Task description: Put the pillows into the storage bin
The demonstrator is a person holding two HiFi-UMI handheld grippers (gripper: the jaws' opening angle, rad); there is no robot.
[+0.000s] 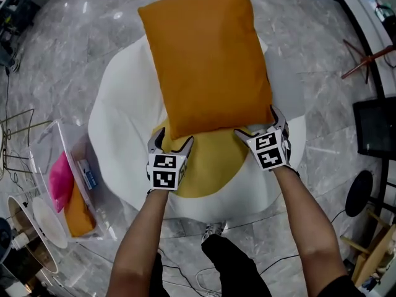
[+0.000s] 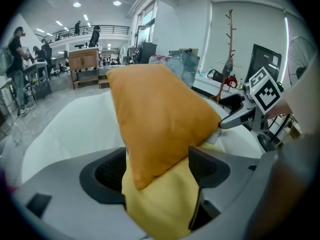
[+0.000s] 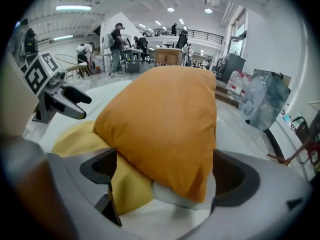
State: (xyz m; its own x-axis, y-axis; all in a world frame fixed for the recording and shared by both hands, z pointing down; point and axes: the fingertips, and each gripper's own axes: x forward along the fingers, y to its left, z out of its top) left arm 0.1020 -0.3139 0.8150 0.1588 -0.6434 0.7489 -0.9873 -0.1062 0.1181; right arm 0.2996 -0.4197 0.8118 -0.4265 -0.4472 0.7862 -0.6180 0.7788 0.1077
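Note:
A large orange pillow [image 1: 207, 60] lies across a white round cushion [image 1: 117, 104], on top of a yellow pillow [image 1: 207, 163]. My left gripper [image 1: 172, 142] is at the orange pillow's near left corner and my right gripper [image 1: 257, 127] at its near right corner. In the left gripper view the orange pillow [image 2: 155, 114] and the yellow pillow [image 2: 160, 199] bulge between the wide open jaws. In the right gripper view the corner of the orange pillow [image 3: 165, 129] sits between spread jaws, with the yellow pillow [image 3: 80, 134] at the left. No pad visibly presses.
A clear storage bin [image 1: 62, 166] stands on the floor at the left, holding a pink pillow [image 1: 60, 179] and a small orange pillow [image 1: 78, 214]. A wire rack [image 1: 15, 135] is beside it. A black monitor [image 1: 375, 127] and a fan [image 1: 359, 193] stand at the right.

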